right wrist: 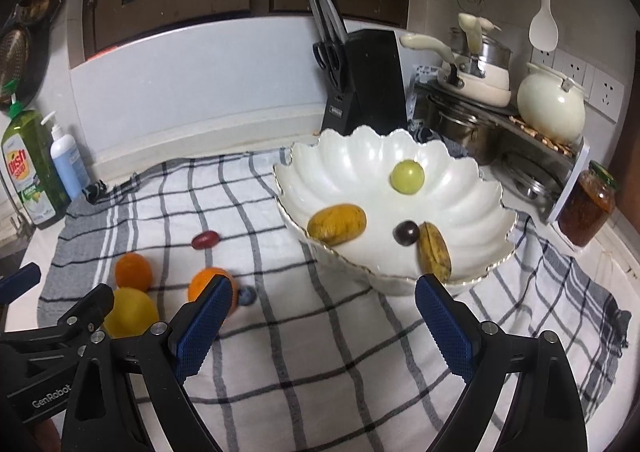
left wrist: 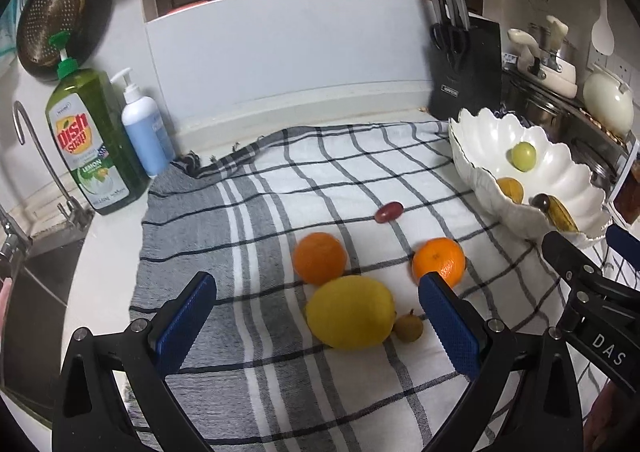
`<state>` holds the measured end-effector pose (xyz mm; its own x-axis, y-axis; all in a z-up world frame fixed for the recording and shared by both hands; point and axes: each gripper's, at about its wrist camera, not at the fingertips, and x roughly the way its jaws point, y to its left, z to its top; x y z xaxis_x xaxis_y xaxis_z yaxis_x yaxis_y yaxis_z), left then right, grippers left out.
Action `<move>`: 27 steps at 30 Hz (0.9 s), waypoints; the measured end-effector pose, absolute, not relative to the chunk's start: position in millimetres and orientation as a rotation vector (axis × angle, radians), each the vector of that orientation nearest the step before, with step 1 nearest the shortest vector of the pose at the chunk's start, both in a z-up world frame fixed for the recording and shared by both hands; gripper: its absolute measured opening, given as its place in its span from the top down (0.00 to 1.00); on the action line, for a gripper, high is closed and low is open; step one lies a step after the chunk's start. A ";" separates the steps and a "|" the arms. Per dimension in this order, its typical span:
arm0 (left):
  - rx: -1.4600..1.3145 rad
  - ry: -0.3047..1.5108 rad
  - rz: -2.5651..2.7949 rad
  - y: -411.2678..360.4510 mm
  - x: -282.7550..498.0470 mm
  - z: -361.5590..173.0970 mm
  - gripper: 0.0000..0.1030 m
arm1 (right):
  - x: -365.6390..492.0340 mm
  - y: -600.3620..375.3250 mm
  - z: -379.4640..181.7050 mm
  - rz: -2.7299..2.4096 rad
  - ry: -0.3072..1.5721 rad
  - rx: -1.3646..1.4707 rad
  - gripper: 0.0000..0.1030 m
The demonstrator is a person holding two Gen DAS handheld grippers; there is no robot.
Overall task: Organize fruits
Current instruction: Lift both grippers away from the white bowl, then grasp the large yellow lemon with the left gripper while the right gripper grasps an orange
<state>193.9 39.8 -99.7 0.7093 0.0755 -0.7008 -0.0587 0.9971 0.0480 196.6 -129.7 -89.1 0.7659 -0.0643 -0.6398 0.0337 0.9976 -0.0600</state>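
Fruit lies on a checked woven cloth (left wrist: 320,171) over the table: a smooth oval lemon (left wrist: 351,312) between the left hand-held gripper's (left wrist: 316,322) wide jaws, a scalloped white bowl (right wrist: 460,187) just beyond the wide, empty right hand-held gripper (right wrist: 324,326).

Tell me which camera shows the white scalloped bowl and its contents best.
The right wrist view: the white scalloped bowl faces the camera, and its whole inside shows, with four fruits in it. The left wrist view catches the bowl at the right edge, side-on, its near rim partly hiding the fruits at the bottom.
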 end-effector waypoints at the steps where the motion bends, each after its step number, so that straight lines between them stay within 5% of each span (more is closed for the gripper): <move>1: 0.026 0.778 0.073 38.9 194.0 -101.7 0.00 | 196.7 -130.4 -91.3 -0.055 0.701 -0.045 0.09; 16: 0.053 0.852 0.045 26.9 209.8 -141.2 0.06 | 198.1 -133.5 -109.9 -0.092 0.718 -0.062 0.09; 24: 0.031 0.893 0.004 26.4 219.2 -157.5 0.34 | 204.0 -131.6 -118.3 -0.095 0.745 -0.074 0.09; 27: 0.046 0.888 0.006 24.4 218.7 -157.4 0.35 | 204.5 -131.9 -119.8 -0.090 0.750 -0.067 0.09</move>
